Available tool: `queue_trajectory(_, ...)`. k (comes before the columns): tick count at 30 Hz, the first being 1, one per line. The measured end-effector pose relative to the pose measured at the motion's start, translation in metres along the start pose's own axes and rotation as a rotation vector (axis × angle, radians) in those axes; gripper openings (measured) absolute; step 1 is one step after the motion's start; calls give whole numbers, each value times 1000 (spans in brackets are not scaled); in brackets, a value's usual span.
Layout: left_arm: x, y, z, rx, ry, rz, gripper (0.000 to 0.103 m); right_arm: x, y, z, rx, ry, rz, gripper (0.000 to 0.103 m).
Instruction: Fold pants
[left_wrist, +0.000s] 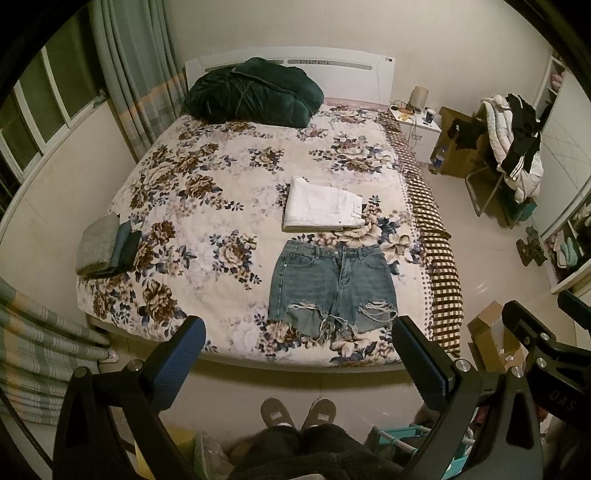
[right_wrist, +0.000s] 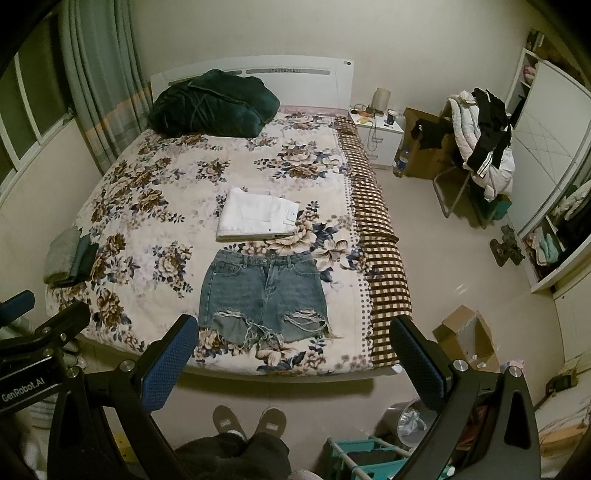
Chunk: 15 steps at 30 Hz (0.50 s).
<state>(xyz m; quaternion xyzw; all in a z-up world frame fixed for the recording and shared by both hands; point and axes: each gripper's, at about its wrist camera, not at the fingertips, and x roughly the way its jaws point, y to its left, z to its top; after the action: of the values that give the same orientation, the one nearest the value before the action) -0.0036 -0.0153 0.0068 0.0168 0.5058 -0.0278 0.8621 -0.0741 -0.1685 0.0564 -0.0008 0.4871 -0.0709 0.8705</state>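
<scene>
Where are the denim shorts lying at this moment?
The denim shorts lie flat near the bed's foot edge, right of centre, just below the folded white pants.

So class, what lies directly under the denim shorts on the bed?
The denim shorts lie flat on the floral bedspread, whose flowers show all round them. The bedspread under them is covered, so anything beneath cannot be seen.
</scene>
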Motion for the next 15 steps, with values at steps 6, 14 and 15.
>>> queue_trajectory(6, 2, -2, 3, 0, -1, -1, 103, -3, 1, 4, -1, -2, 1, 103)
queue_trajectory(14, 2, -3, 3, 0, -3, -2, 103, -4, 2, 4, -1, -3, -1, 103)
queue_trajectory(15, 2, -2, 3, -1, -3, -3, 103, -4, 2, 3, -1, -2, 0, 103)
